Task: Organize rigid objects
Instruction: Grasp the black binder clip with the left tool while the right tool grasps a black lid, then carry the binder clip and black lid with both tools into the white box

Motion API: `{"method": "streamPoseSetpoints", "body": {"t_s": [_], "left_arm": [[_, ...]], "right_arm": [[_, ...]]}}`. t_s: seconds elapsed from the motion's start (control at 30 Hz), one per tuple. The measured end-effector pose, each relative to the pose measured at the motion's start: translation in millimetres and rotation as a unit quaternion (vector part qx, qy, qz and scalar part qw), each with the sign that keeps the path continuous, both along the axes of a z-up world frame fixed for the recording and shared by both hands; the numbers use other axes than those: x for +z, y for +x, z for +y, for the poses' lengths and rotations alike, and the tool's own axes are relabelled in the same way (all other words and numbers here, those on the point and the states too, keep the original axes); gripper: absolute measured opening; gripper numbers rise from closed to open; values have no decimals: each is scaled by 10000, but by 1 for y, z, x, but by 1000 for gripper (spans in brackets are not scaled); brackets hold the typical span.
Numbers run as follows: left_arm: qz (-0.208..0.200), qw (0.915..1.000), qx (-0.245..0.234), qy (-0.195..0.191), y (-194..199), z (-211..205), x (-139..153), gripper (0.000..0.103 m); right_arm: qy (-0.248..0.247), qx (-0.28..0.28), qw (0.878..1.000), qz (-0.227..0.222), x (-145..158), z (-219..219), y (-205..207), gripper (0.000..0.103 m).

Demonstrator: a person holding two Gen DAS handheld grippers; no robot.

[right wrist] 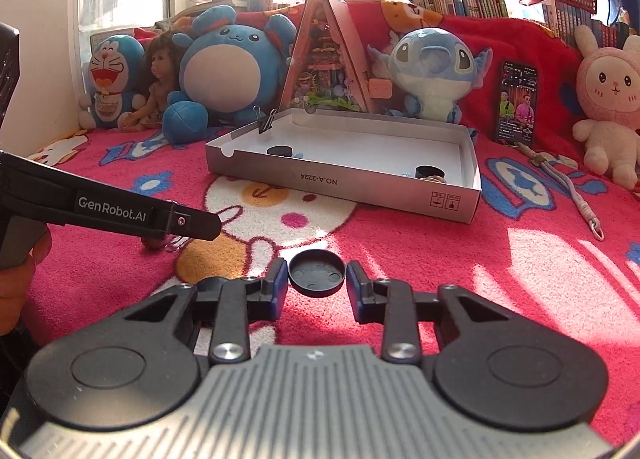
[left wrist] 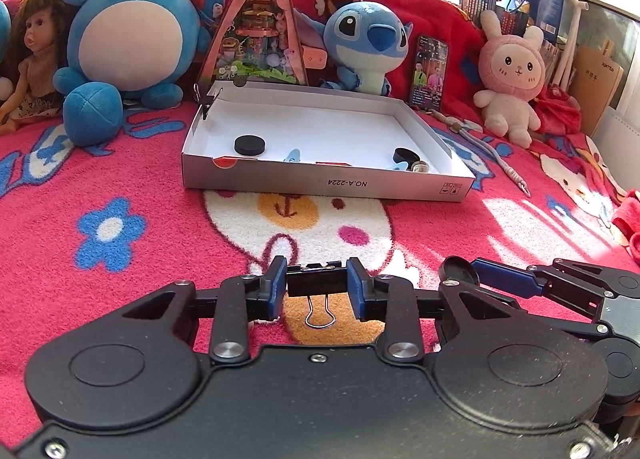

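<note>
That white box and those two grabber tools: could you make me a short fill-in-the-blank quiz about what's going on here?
1. The left gripper is shut on a black binder ____.
2. The right gripper is shut on a round black ____.
3. A clip is fastened on the far left corner of the white ____.
4. The phone leans upright between the Stitch plush and the pink ____ plush.

Missing words: clip; cap; box; bunny

The right gripper point(right wrist: 317, 286) pinches a black round cap point(right wrist: 317, 273) over the pink blanket point(right wrist: 440, 259). A shallow white box point(right wrist: 360, 191) lies at twelve o'clock.
</note>
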State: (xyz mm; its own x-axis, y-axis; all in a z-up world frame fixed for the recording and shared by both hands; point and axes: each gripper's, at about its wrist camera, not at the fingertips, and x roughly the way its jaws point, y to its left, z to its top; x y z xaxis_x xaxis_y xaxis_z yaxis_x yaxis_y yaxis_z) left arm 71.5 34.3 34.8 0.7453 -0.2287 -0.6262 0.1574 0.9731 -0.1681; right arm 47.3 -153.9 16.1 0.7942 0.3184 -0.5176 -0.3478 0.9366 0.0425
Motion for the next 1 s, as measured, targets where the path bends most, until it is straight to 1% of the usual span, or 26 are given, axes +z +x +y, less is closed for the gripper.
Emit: {"method": "streamPoseSetpoints", "body": {"t_s": [0.1, 0.2, 0.33, 0.47, 0.6, 0.8, 0.9, 1.0], "left_arm": [[6, 10000, 59, -50, 10, 2, 6, 31], [42, 9999, 107, -129, 19, 5, 11, 31], [41, 9998, 170, -91, 31, 3, 13, 31], [114, 9996, 194, -162, 46, 2, 15, 30], [80, 9996, 235, -165, 61, -1, 19, 30], [14, 9995, 248, -219, 89, -2, 33, 30], [116, 9991, 285, -300, 108, -1, 38, 30], [349, 9981, 289, -425, 128, 1, 38, 30]], "right_arm": [[21, -98, 9999, 14, 4, -4, 7, 37], [85, -185, 9997, 119, 8, -8, 19, 37], [268, -355, 9986, 276, 15, -17, 38, 36], [413, -522, 9970, 396, 20, -24, 58, 36], [511, -635, 9957, 437, 25, -29, 76, 36], [576, -723, 9943, 527, 33, -34, 102, 36], [647, -762, 9932, 603, 36, -36, 114, 36], [718, -771, 9920, 698, 38, -37, 126, 36]]}}
